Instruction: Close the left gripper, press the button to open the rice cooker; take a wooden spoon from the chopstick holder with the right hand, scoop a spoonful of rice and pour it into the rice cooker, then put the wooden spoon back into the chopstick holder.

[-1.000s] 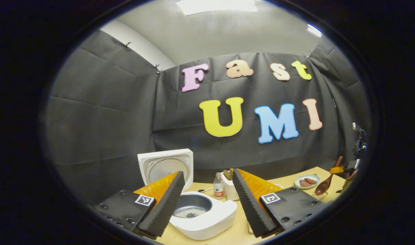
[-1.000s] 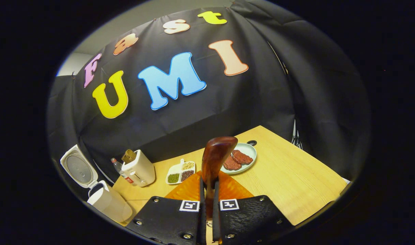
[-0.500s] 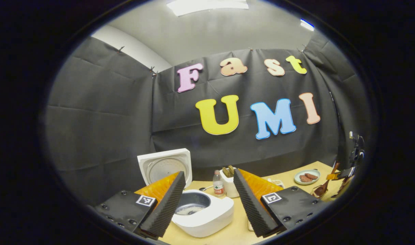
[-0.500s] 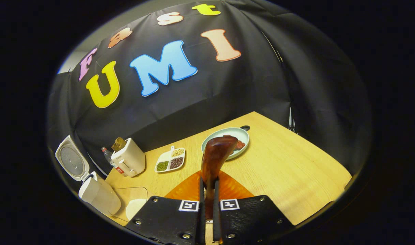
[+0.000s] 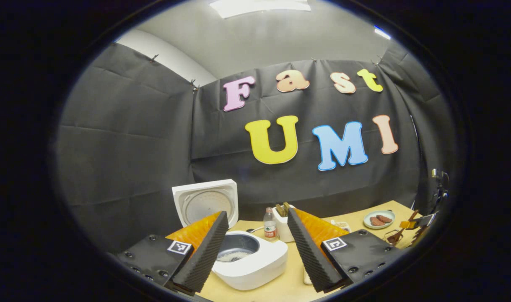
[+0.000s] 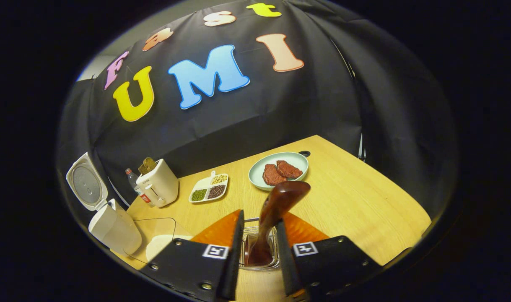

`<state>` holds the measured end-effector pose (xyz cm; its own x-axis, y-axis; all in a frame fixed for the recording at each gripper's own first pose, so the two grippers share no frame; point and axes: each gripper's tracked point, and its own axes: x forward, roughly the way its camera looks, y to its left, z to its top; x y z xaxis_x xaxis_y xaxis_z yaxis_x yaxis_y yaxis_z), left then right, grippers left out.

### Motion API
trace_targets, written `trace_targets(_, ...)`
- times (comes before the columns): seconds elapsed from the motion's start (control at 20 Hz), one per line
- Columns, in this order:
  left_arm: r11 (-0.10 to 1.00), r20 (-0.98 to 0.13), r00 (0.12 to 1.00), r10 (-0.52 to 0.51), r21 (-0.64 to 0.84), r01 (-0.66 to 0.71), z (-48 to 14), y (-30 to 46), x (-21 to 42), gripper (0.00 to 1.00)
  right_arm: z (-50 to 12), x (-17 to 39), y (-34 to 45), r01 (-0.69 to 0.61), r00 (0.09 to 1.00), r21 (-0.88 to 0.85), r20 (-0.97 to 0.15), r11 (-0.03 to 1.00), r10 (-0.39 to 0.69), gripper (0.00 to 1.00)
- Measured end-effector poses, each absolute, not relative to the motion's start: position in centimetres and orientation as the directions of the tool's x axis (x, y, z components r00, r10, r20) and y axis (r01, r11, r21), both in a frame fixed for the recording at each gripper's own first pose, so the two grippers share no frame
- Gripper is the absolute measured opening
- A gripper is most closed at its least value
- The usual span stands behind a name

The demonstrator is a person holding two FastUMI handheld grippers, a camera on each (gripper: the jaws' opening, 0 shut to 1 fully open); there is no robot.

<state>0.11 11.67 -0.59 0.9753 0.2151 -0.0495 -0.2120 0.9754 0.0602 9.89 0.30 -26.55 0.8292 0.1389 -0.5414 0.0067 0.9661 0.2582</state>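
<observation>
Right gripper [image 6: 257,247] now parted, wooden spoon [image 6: 276,209] in holder [image 6: 259,243], plate [image 6: 259,174] beyond

A staged recording booth dressed as a kitchen, not a real home; black cloth [image 5: 125,138] pinned with clips forms the walls, with a plain grey ceiling and a ceiling light panel [image 5: 259,6] above; a light wooden table [image 6: 356,201] ahead of the right gripper's fingers carries kitchen props; an open white rice cooker [image 5: 249,262] between the left gripper's fingers; far left of the right fingers a white holder [image 6: 159,186], beside it a water bottle [image 6: 134,184]; ahead, a divided dish of beans [image 6: 209,191] and a plate [image 6: 257,174] with two meat patties [image 6: 280,172].
</observation>
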Motion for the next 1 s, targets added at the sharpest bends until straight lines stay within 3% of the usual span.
trace_targets(0.05,0.976,-0.046,0.976,0.215,0.055,-0.212,-0.4,11.6,0.2,0.95,-26.2,9.7,0.0,0.002,0.835,0.242,-0.534,0.97,0.131,0.68)
trace_targets(0.1,0.976,-0.043,0.976,0.216,0.051,-0.213,-0.4,11.7,0.4,0.95,-25.6,9.9,-0.6,0.008,0.841,0.218,-0.529,0.976,0.111,0.8)
trace_targets(0.15,0.976,-0.043,0.976,0.215,0.05,-0.213,-0.5,11.9,0.7,0.98,-25.2,9.5,-1.2,0.016,0.849,0.197,-0.521,0.98,0.091,0.99)
trace_targets(0.45,0.971,-0.025,0.971,0.239,0.029,-0.238,-0.1,13.8,2.7,0.98,-19.0,8.9,-3.2,0.036,0.905,0.102,-0.424,0.994,0.011,1.0)
trace_targets(1.0,0.927,0.029,0.928,0.372,0.034,-0.373,2.6,23.4,10.6,0.98,-9.4,6.9,-0.8,0.021,0.968,0.018,-0.252,1.0,-0.016,0.99)
